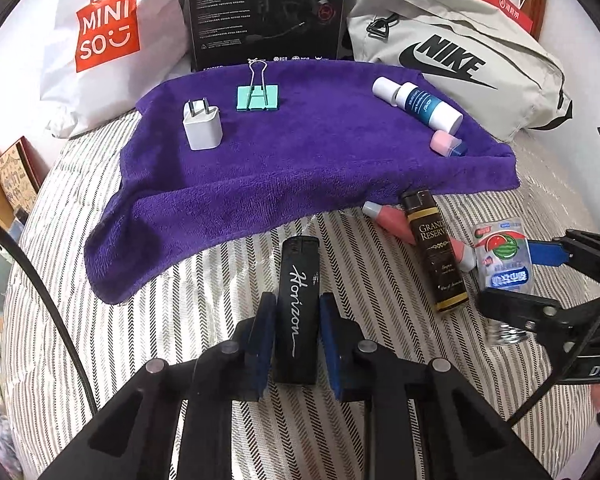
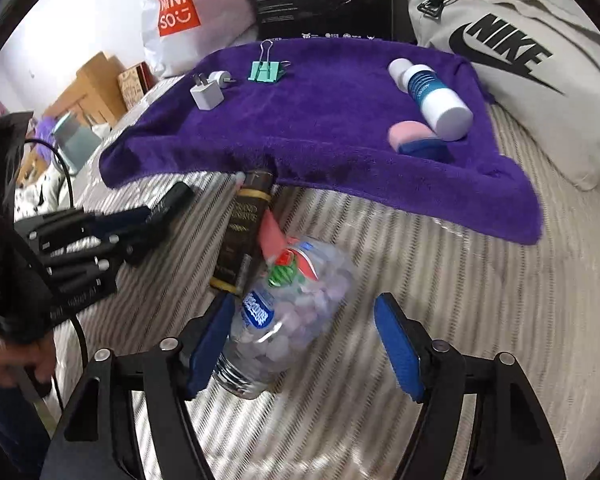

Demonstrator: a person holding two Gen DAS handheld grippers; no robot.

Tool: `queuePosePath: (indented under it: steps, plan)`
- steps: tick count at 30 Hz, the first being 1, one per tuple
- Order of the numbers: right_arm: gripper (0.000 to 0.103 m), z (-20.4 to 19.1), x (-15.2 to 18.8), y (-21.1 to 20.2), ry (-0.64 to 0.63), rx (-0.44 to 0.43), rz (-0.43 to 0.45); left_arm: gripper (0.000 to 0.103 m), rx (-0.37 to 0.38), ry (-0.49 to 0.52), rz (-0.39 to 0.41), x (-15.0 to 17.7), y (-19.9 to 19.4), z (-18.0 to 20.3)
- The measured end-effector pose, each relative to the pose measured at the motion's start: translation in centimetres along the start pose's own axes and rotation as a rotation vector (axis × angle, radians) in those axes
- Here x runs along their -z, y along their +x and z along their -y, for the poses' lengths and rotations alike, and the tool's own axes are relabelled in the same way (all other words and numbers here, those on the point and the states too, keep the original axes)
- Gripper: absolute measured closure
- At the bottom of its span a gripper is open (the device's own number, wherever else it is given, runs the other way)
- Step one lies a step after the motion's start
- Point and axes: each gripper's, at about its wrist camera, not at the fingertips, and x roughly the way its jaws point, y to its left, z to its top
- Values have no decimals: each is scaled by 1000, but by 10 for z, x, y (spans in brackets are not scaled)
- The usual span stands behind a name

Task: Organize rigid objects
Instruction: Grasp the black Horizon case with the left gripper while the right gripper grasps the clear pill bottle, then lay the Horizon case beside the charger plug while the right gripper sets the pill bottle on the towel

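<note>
1. Closest to me on my left camera, the left gripper (image 1: 294, 336) straddles the black "Horizon" lighter (image 1: 296, 312), which lies on the striped bedspread (image 1: 180, 320). The blue pads sit just beside its two long sides; I cannot tell whether they actually press it.
2. On my right camera, the right gripper (image 2: 304, 344) is spread wide around the clear plastic candy jar (image 2: 284, 312), which lies on its side. The left pad is touching or almost touching the jar; the right pad stands well clear of it, so nothing is gripped.
3. Just beyond the jar lies the dark "Grand Reserve" lighter (image 1: 436, 252), touching the jar's far end in my right view, with a pink tube (image 1: 388, 220) crossing beneath it.
4. Farther on, the purple towel (image 1: 300, 160) covers a raised surface. On it I see a white plug adapter (image 1: 201, 126) upright at the left, a teal binder clip (image 1: 258, 98) behind it, and at the right a white-and-blue bottle (image 1: 420, 106) lying down with a small pink-capped item (image 1: 446, 144) near it.
5. At the back stand a white Miniso bag (image 1: 104, 32), a black box (image 1: 266, 12) and a grey Nike bag (image 1: 452, 60).
</note>
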Motion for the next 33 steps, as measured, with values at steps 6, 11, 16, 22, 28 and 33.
queuePosePath:
  steps: [6,11,16,22,28,33]
  plan:
    - [31,24,6,-4,-11,98,-31,81,2,5,13,1,-1,1]
    - [31,24,5,3,-22,101,-17,81,16,-6,20,3,-3,-2]
    - [51,21,5,2,-48,93,24,81,23,-7,19,3,-3,-2]
    - [61,21,12,-4,-54,75,-8,81,10,6,12,3,-4,-1]
    - [61,20,13,-3,-60,78,8,81,-16,21,25,2,-1,4]
    - [62,29,13,-19,-27,17,24,82,7,-4,19,3,-7,-6]
